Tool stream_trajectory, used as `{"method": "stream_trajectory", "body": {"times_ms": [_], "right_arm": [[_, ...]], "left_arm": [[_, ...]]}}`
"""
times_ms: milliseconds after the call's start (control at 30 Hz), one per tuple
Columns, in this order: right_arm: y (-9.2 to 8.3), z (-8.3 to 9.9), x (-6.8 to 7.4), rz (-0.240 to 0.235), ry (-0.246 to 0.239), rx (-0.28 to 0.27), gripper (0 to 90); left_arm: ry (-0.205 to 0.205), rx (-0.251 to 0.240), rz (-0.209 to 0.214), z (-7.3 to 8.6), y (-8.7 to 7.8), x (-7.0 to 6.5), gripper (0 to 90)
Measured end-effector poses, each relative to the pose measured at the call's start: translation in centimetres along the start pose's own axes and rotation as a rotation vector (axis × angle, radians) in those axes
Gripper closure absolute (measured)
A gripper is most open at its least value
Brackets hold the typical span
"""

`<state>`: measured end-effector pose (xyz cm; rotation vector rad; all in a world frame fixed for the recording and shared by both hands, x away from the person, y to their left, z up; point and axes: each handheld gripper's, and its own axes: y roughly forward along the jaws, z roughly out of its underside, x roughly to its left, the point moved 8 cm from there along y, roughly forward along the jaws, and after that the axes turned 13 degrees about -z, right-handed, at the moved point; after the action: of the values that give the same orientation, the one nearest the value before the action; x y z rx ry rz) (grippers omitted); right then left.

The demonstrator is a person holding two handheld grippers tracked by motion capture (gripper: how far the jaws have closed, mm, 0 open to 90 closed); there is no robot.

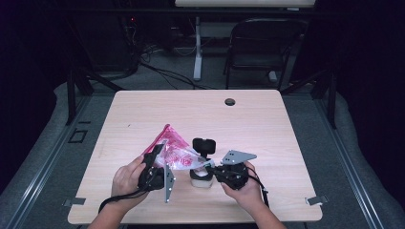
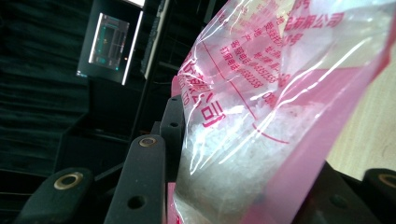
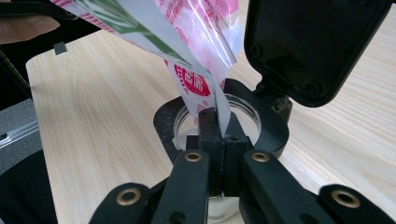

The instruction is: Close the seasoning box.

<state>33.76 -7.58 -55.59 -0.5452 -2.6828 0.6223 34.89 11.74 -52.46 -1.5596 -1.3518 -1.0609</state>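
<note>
**Tongs holding a pink bag over an open jar**

The left tongs [image 1: 154, 162] are clamping the wide end of a pink-printed clear plastic bag [image 1: 173, 150], their black jaws pressing on either side of it in the left gripper view, where white grains [image 2: 233, 172] are lying inside the film. The bag is being held tilted above the worktop [image 1: 143, 114], its upper corner pointing up and away from the person and its narrow lower end [image 3: 205, 93] sloping down toward the right tongs [image 3: 217, 135]. Those tongs are standing with their jaws drawn fully together, and the bag's tip is hanging just at their ends; whether the film is caught between them I cannot tell.

Directly under that tip a small clear jar [image 3: 243, 109] is standing on the worktop, ringed by a black collar, with its black hinged lid [image 3: 313, 46] swung up and open behind it. In the high view the jar [image 1: 200, 177] is sitting between the two hands near the person's edge of the worktop. A folding chair [image 1: 260, 43] is standing on the floor beyond the far edge.
</note>
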Motion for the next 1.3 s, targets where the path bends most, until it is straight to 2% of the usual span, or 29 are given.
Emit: {"method": "stream_trajectory", "body": {"times_ms": [167,567,733,867,1033,1133,1300], "right_arm": [[0.1,-0.1,0.0,-0.001,-0.002,-0.004,90.0],[0.1,-0.5,0.1,0.003,-0.007,-0.020,90.0],[0.1,-0.7,0.1,0.001,-0.011,-0.021,90.0],[0.2,-0.9,0.1,0.001,-0.012,-0.036,90.0],[0.2,-1.1,0.1,0.001,-0.016,-0.035,90.0],[0.3,-1.2,0.1,-0.003,-0.016,-0.042,90.0],[0.3,-1.4,0.3,-0.006,-0.025,-0.049,90.0]], "left_arm": [[-0.026,0.015,0.024,0.4,0.1,-0.2,67.1],[-0.120,0.036,0.076,1.1,0.2,-1.0,67.4],[-0.135,0.046,0.096,1.5,0.3,-1.1,67.5],[-0.174,0.058,0.122,1.9,0.3,-1.5,67.6],[-0.198,0.070,0.138,2.1,0.4,-1.8,67.7],[-0.198,0.074,0.141,2.3,0.4,-1.9,67.8],[-0.225,0.086,0.169,2.6,0.4,-2.0,67.8]]}}
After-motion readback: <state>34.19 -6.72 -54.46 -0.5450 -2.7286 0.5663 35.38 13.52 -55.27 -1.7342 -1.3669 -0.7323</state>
